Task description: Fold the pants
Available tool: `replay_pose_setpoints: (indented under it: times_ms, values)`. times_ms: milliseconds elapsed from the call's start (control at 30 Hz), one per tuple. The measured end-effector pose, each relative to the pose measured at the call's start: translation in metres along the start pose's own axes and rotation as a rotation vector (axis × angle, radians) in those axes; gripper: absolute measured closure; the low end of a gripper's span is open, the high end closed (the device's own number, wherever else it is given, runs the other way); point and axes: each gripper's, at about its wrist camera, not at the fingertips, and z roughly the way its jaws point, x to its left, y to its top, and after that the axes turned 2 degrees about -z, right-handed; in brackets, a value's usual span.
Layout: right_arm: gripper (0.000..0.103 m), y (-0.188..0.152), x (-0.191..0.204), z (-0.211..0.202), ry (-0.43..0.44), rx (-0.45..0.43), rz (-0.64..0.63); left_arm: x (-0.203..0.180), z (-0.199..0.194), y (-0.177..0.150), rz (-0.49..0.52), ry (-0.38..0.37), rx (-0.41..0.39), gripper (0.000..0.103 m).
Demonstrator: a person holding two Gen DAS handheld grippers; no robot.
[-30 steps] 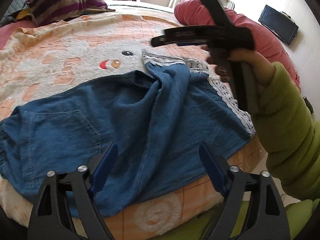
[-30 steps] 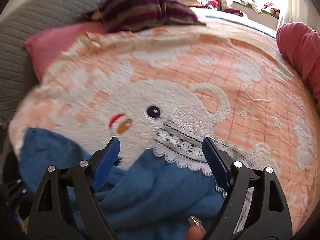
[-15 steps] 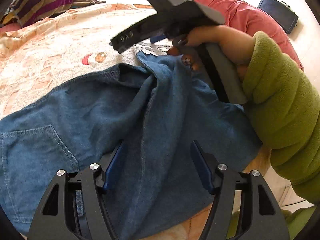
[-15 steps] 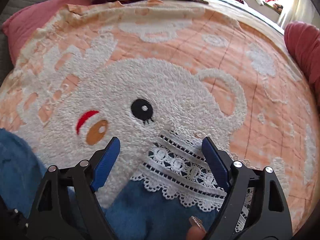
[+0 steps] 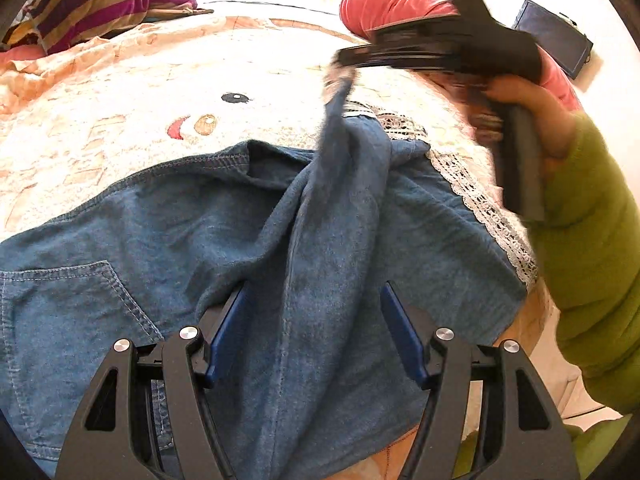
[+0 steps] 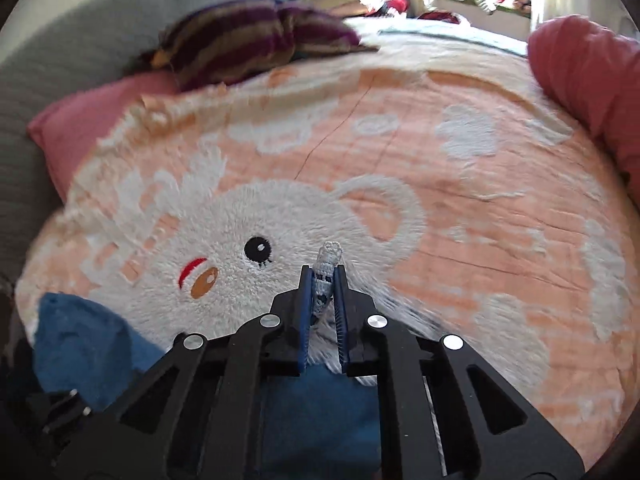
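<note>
Blue denim pants [image 5: 168,240] with a white lace hem [image 5: 480,204] lie spread on the bed. My left gripper [image 5: 314,308] is open low over the middle of the pants, its blue pads either side of a raised fold. My right gripper [image 6: 323,278] is shut on the lace hem corner [image 6: 329,256] and holds it lifted above the blanket. In the left wrist view the right gripper [image 5: 344,64] pulls a leg of the pants [image 5: 340,152] up into a peak.
A peach blanket with a white bear [image 6: 248,240] covers the bed. A striped cushion [image 6: 248,44] and a pink pillow [image 6: 80,120] lie at the far left. A red bolster [image 6: 592,76] lies at the far right. The bed edge [image 5: 536,320] is close on the right.
My right gripper has closed on the lace hem and lifted it, pulling the pant leg up. My left gripper has stayed open over the pants.
</note>
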Motion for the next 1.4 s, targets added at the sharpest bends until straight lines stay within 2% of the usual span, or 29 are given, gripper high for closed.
replay_pose_setpoints:
  times_ms: [67,100,133,200,233,300,500,700,1033,1233,1400]
  values:
    - [0.097,-0.008,-0.012,-0.021,-0.002,-0.022,0.023,-0.006,-0.003,-0.005,0.011,0.01,-0.004,0.039]
    - [0.097,-0.014,-0.018,-0.032,-0.001,-0.027,0.037,-0.007,-0.002,-0.006,0.023,0.018,-0.004,0.047]
    - [0.097,-0.018,-0.023,-0.039,-0.001,-0.029,0.046,-0.009,-0.003,-0.006,0.037,0.025,-0.002,0.06]
    - [0.097,-0.031,-0.033,-0.058,-0.005,-0.034,0.068,-0.01,-0.004,-0.007,0.058,0.032,-0.003,0.074]
    - [0.097,-0.037,-0.037,-0.067,-0.01,-0.038,0.076,-0.01,-0.006,-0.007,0.07,0.034,-0.005,0.087]
    - [0.097,-0.051,-0.046,-0.087,-0.015,-0.046,0.102,-0.012,-0.009,-0.005,0.096,0.047,-0.015,0.097]
    - [0.097,-0.092,-0.052,-0.129,-0.021,-0.029,0.118,-0.019,-0.029,-0.008,0.191,0.096,-0.062,0.099]
    - [0.097,-0.138,-0.05,-0.151,-0.028,0.035,0.153,-0.019,-0.034,-0.024,0.21,0.061,-0.018,0.1]
    - [0.097,-0.187,-0.055,-0.158,-0.011,0.149,0.199,-0.026,-0.046,-0.037,0.243,0.065,-0.031,0.1]
    - [0.097,-0.202,-0.056,-0.163,0.012,0.192,0.186,-0.029,-0.049,-0.045,0.269,0.063,-0.017,0.1]
    - [0.097,-0.216,-0.057,-0.149,0.01,0.254,0.189,-0.027,-0.047,-0.051,0.274,0.085,0.006,0.1]
